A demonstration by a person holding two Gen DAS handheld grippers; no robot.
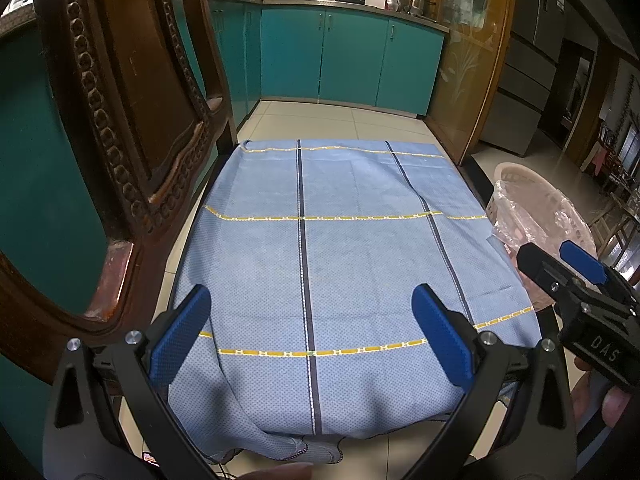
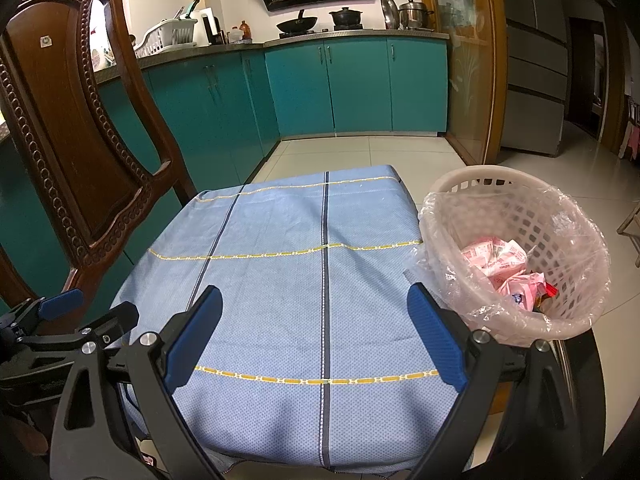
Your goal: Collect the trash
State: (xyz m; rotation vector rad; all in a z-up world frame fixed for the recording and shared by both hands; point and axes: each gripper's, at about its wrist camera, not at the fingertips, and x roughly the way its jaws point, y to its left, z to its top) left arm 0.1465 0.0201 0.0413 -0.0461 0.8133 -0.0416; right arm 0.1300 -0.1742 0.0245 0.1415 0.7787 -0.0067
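Observation:
A white lattice waste basket [image 2: 516, 248] lined with a clear plastic bag stands at the right edge of the table; pink and red wrappers [image 2: 508, 270] lie inside it. It also shows in the left wrist view [image 1: 536, 208]. My left gripper [image 1: 312, 320] is open and empty over the near part of the blue cloth [image 1: 340, 240]. My right gripper [image 2: 314, 320] is open and empty over the cloth [image 2: 280, 280], just left of the basket. Each gripper shows in the other's view, the right one [image 1: 560, 268] and the left one [image 2: 86, 312].
A carved dark wooden chair [image 2: 80, 152] stands at the table's left side, close to the left gripper [image 1: 120, 140]. Teal kitchen cabinets [image 2: 352, 84] with pots on the counter stand behind. A glass-panelled door frame [image 2: 468, 64] and a fridge are at the right.

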